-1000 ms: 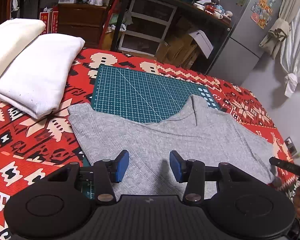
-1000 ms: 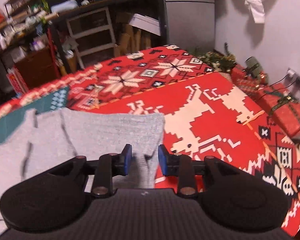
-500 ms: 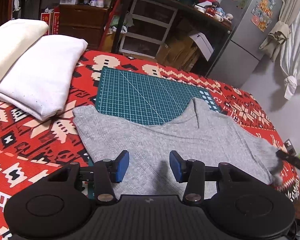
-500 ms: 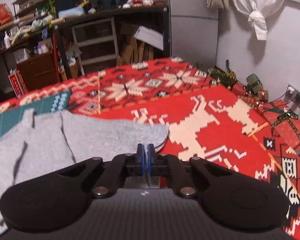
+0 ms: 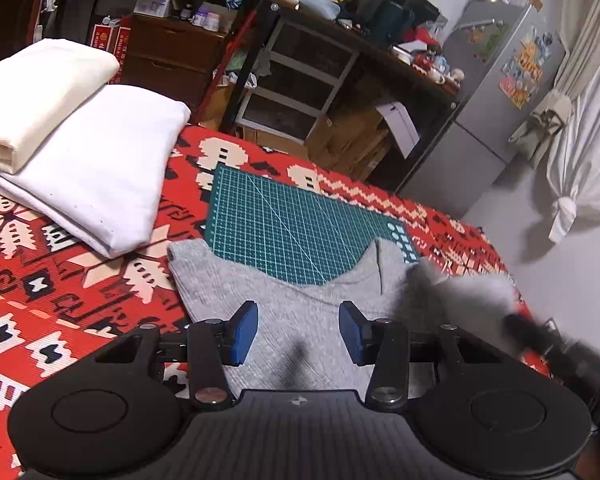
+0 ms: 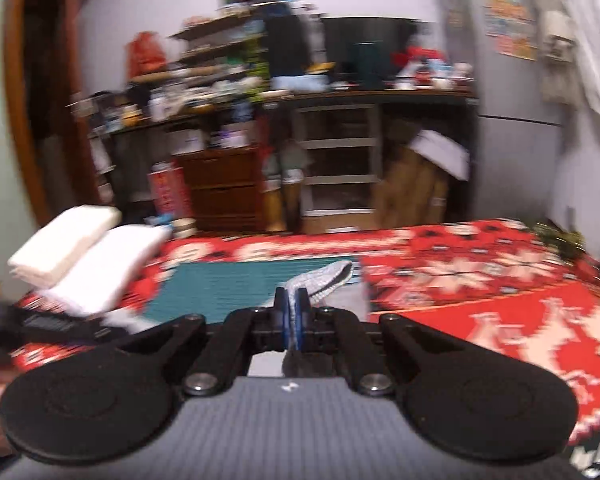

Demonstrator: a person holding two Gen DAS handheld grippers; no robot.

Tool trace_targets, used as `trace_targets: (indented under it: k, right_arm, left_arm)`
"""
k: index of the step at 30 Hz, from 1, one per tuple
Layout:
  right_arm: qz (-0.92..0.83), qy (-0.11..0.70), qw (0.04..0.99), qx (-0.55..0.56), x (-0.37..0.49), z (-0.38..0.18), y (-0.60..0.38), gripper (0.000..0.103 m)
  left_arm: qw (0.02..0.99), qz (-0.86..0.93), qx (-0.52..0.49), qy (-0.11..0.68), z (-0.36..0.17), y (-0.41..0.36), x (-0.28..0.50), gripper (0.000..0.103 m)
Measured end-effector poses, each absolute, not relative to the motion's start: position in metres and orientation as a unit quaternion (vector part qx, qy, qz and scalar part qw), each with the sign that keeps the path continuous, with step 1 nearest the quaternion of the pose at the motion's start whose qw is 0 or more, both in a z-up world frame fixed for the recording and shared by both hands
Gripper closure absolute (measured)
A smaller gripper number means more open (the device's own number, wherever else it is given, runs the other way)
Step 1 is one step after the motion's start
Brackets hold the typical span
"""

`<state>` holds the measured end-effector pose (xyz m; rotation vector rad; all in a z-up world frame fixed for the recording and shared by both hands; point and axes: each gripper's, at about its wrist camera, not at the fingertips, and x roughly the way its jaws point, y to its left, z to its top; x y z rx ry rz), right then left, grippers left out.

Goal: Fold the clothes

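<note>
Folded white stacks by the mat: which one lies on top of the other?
The cream stack, farther from the green mat, lies on top; its edge overlaps the whiter stack, which lies flat on the red blanket.

Left wrist view: sharp, evenly lit by soft indoor light from above; colours saturated on the red blanket (image 5: 72, 280). The left hand-held gripper (image 5: 298, 338) casts a faint dark shadow on the grey shirt (image 5: 300, 320) just beneath it. At right, a lifted part of the shirt smears into motion blur. Fisheye curvature bends the fridge (image 5: 496, 92) and curtain (image 5: 588, 140) at the frame edge. Right wrist view: strong motion blur throughout; shelves (image 6: 236, 60) and blanket pattern streak sideways, while the right hand-held gripper (image 6: 290, 316) stays comparatively crisp. Corners darken.
</note>
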<state>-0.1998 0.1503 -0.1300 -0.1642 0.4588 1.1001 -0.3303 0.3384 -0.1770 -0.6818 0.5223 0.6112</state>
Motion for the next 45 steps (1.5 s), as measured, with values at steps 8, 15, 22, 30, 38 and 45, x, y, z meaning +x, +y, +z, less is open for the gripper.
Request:
trace_targets:
  k: [8,15,22,30,38,45]
  right_arm:
    - [0.580,0.208,0.774,-0.143,-0.283,-0.156,0.192,0.100]
    - [0.605,0.234,0.740,-0.180,-0.299,-0.174,0.203,0.100]
    - [0.600,0.265,0.730,-0.192,-0.294,-0.189,0.210,0.096]
    - [0.619,0.265,0.711,-0.204,-0.293,-0.194,0.206,0.095]
    - [0.620,0.269,0.711,-0.196,-0.285,-0.192,0.197,0.083]
    - [0.597,0.273,0.734,-0.173,-0.250,-0.174,0.159,0.079]
  left_arm:
    - [0.858,0.292,-0.341,0.248,-0.179,0.346,-0.341,0.059]
    - [0.854,0.280,-0.358,0.252,-0.184,0.352,-0.345,0.059]
    - [0.855,0.250,-0.370,0.263,-0.189,0.351,-0.341,0.059]
    - [0.868,0.222,-0.343,0.282,-0.189,0.339,-0.326,0.058]
    - [0.866,0.205,-0.340,0.303,-0.194,0.338,-0.319,0.059]
    - [0.866,0.224,-0.294,0.336,-0.197,0.327,-0.317,0.065]
